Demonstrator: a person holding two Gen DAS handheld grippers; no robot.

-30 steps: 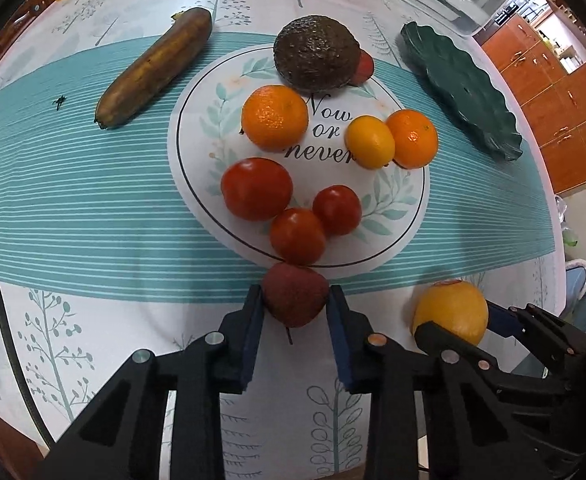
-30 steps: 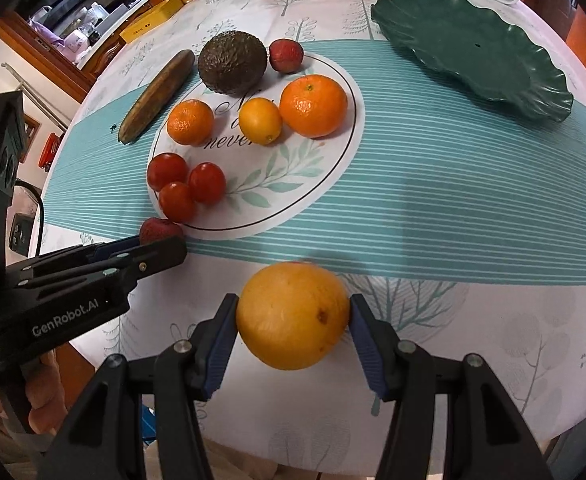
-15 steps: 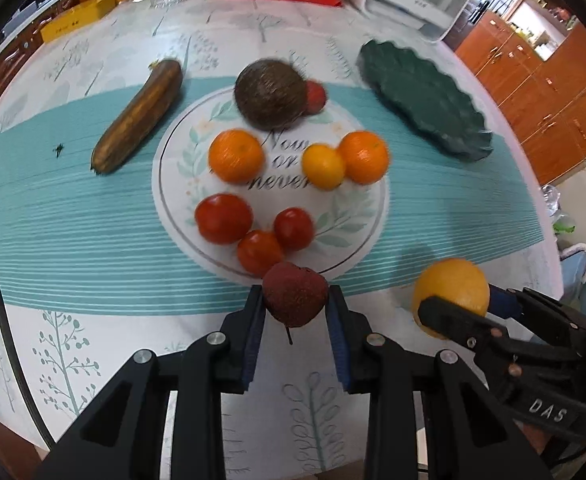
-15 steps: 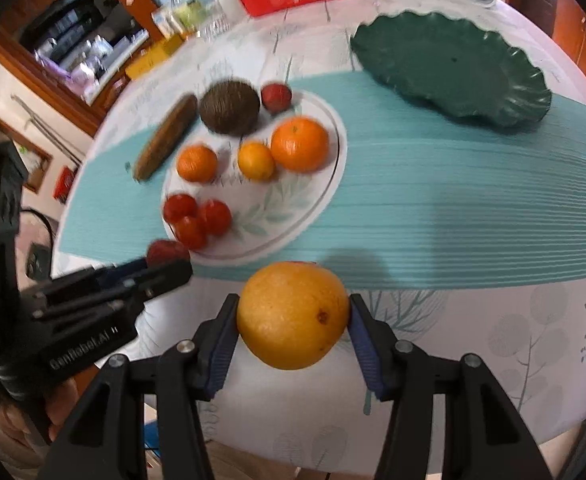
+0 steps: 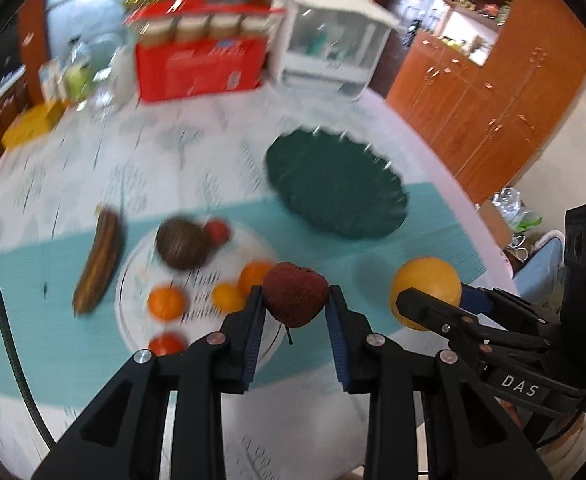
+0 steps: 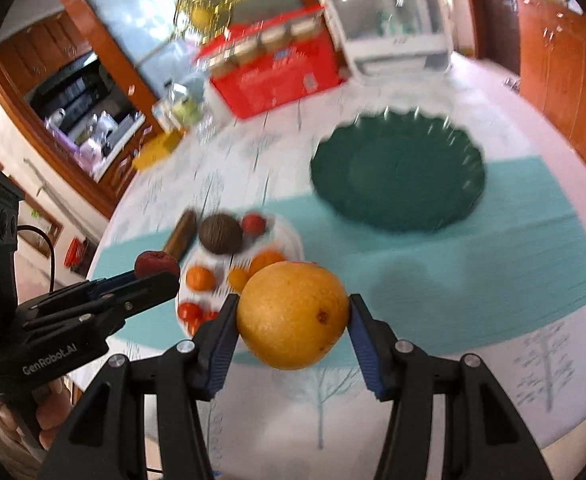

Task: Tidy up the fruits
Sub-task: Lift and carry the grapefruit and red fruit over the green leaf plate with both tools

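Note:
My left gripper [image 5: 295,300] is shut on a dark red lychee [image 5: 295,294], held in the air above the table's near side. My right gripper [image 6: 293,318] is shut on a large orange [image 6: 292,315], also lifted off the cloth; in the left wrist view that orange [image 5: 427,286] hangs to the right. Beyond both lies an empty dark green scalloped plate [image 6: 399,172]. The white round mat [image 5: 133,292] carries an avocado [image 5: 181,249], a red lychee, small oranges and tomatoes. A brown banana [image 5: 99,260] lies left of the mat.
A red box [image 5: 199,65] and a white appliance [image 5: 329,50] stand at the table's far edge, with bottles and a yellow box at the far left. Wooden cabinets [image 5: 493,92] rise to the right. A black cable [image 5: 1,320] runs down the left side.
Both grippers have risen and tilted up with their fruit, so the mat and plate look smaller and farther, and the far edge of the table and the room came into view.

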